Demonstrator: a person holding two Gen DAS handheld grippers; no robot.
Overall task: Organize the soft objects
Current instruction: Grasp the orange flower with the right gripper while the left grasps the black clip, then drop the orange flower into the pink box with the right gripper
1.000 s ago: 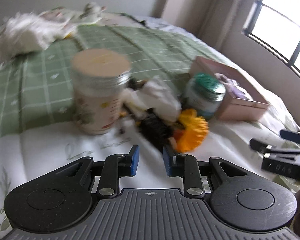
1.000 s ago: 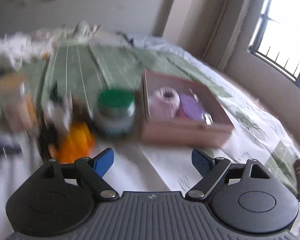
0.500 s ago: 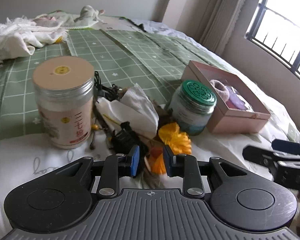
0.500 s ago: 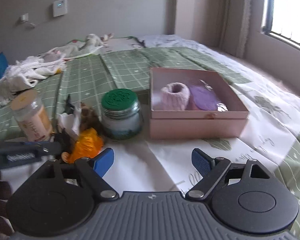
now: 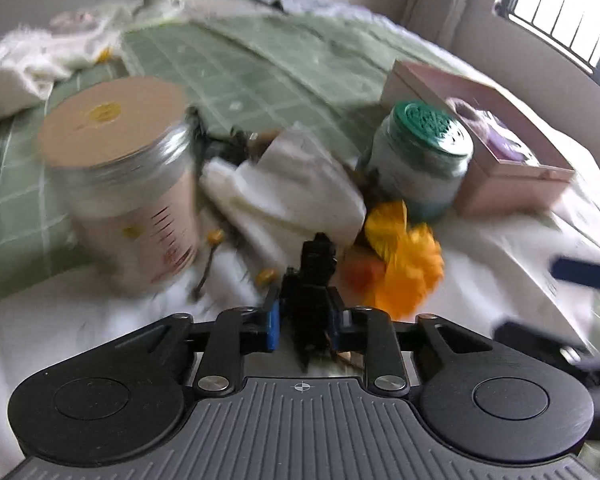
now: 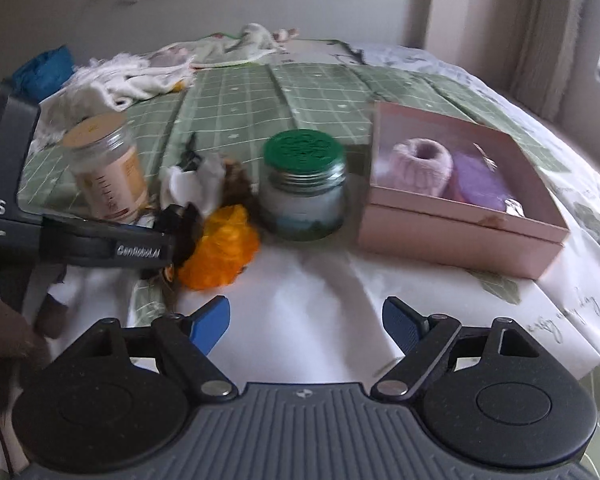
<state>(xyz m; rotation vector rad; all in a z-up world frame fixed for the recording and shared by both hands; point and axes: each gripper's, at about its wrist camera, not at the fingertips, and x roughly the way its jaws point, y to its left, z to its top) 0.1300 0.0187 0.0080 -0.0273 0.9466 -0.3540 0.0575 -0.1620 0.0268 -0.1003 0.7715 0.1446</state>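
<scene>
My left gripper (image 5: 305, 320) has just been closing and now pinches the small black fuzzy thing (image 5: 314, 276), whose long side points to 12 o'clock, with the open pink box (image 5: 512, 184) at 2 o'clock.

black soft item (image 5: 314, 280) | upright between claw pads | beside orange pompom (image 5: 410, 268)

black object (image 5: 314, 280) blurred, can't id; tan jar (image 5: 120, 184) smeared.
</scene>
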